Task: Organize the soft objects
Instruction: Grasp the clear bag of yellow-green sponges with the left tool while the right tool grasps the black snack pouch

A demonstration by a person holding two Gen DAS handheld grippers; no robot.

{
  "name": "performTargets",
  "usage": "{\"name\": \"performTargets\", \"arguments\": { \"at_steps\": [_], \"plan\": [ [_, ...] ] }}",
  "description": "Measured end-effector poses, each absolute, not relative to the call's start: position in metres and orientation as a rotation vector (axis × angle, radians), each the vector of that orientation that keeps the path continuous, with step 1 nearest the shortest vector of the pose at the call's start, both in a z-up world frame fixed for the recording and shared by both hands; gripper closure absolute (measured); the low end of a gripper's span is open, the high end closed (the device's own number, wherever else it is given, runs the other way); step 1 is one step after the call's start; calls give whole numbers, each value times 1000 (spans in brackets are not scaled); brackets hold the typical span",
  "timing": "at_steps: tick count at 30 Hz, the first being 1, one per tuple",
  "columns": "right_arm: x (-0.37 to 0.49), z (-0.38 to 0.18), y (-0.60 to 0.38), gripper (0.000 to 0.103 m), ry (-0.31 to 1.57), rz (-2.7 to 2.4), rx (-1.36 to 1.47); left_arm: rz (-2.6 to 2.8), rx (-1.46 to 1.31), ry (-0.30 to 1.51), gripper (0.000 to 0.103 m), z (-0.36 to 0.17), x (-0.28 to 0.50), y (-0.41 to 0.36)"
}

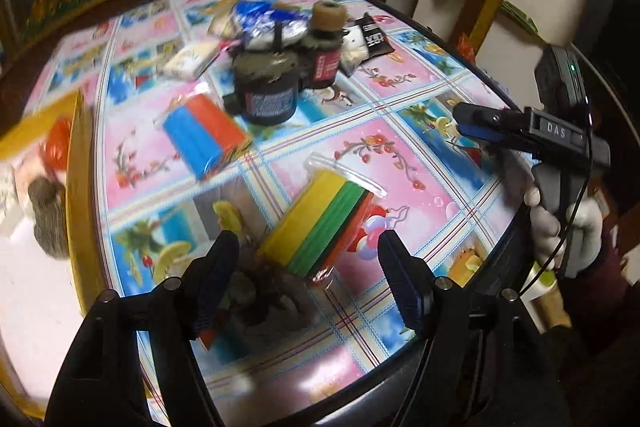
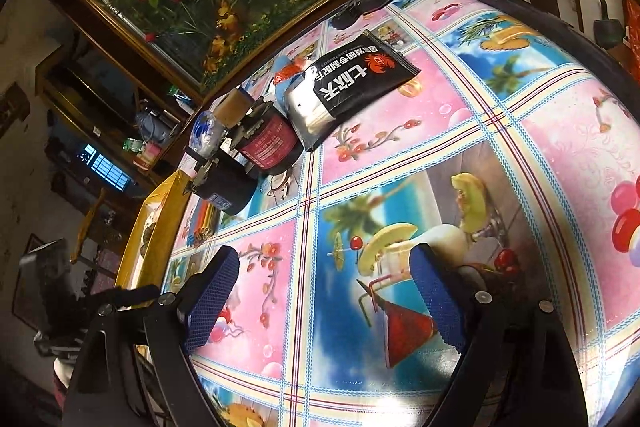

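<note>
The left gripper (image 1: pixel 308 259), jaws spread and empty, straddles the striped foam pack (image 1: pixel 320 223), whose long axis runs between them; the right gripper (image 2: pixel 324 291), also spread, hangs well apart.

Open cloth near you, clutter toward the far edge.

Your left gripper (image 1: pixel 308 267) stands wide open with the yellow-green pack (image 1: pixel 320 223) just ahead between its fingers. Your right gripper (image 2: pixel 320 291) is open over bare table (image 2: pixel 460 155). The blue-red pack (image 1: pixel 204 135) lies toward the left edge. Beyond it the two jars (image 1: pixel 266 93), the black pouch (image 2: pixel 352 83) and the wrapped packets (image 1: pixel 264 23) crowd together at the far side, leaving no gap between them.
</note>
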State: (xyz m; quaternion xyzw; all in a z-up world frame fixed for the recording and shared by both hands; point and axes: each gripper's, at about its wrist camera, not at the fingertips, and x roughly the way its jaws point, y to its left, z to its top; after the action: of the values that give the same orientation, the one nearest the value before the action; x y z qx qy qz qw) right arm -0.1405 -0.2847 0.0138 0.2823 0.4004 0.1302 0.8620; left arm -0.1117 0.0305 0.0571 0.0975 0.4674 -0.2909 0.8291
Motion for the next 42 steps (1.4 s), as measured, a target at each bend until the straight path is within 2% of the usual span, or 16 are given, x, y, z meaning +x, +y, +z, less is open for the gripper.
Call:
{"name": "performTargets", "arguments": {
  "at_steps": [10, 11, 12, 13, 18, 24, 32, 33, 36, 39, 42],
  "plan": [
    [-143, 14, -279, 14, 834, 266, 586, -553, 300, 1017, 31, 16, -94, -9],
    [-143, 14, -279, 14, 833, 265, 584, -546, 285, 1003, 35, 16, -96, -8],
    [-144, 14, -278, 14, 834, 264, 582, -543, 266, 1005, 49, 18, -98, -5],
    [-144, 15, -277, 14, 839, 259, 574, -537, 249, 1009, 55, 20, -99, -2],
    [-133, 33, -274, 13, 863, 246, 543, -497, 108, 975, 56, 31, -103, 20],
    [-60, 62, -290, 13, 879, 196, 593, -498, -37, 961, 56, 34, -106, 35],
    [27, 29, -282, 16, 1003, 133, 848, -502, -98, 957, 56, 41, -109, 46],
    [33, 25, -280, 19, 1007, 128, 867, -501, -101, 960, 56, 40, -109, 47],
    [43, 15, -284, 50, 1006, 106, 922, -499, -118, 963, 56, 41, -110, 51],
    [39, 15, -291, 58, 985, 108, 926, -494, -135, 957, 56, 43, -113, 56],
    [27, 24, -296, 60, 958, 113, 881, -491, -169, 949, 56, 46, -116, 63]
  ]
}}
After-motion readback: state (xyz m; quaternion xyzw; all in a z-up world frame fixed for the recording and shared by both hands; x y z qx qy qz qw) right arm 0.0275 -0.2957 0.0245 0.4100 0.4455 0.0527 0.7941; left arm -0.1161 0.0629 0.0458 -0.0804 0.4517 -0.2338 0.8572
